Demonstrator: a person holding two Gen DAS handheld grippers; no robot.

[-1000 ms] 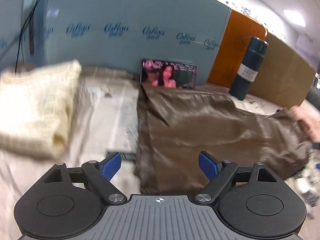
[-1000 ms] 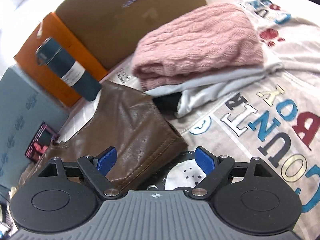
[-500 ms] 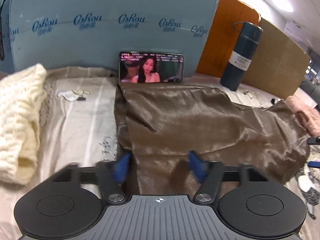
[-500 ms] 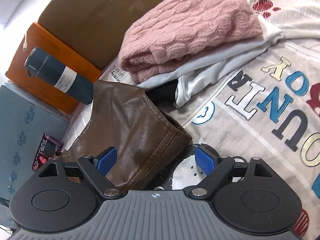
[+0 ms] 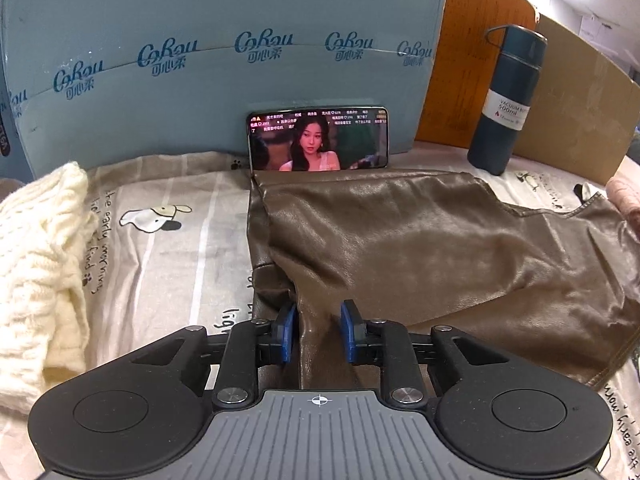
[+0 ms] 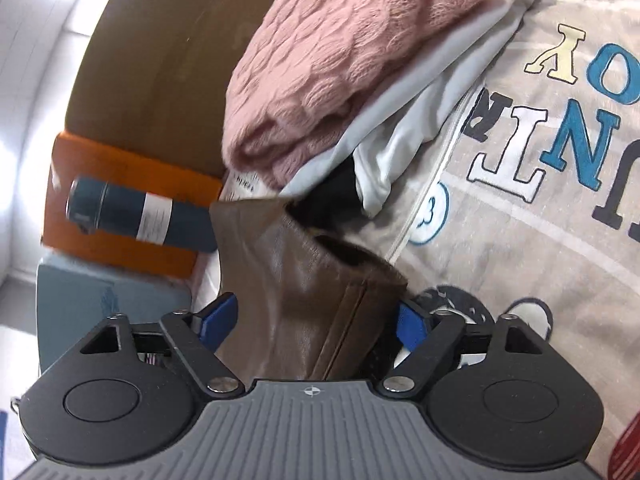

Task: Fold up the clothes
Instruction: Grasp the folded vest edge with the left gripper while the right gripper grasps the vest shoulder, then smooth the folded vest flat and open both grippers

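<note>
Left tool (image 5: 316, 334) clamps the brown leather garment (image 5: 420, 248); right tool (image 6: 316, 320) brackets its hem, grip uncertain; folding barely begun.

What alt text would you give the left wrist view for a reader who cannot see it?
The left tongs pinch a raised fold of a brown leather garment spread on a printed bedsheet. Behind it a phone leans against a blue package; a cream sweater lies left, a dark flask right.
</note>
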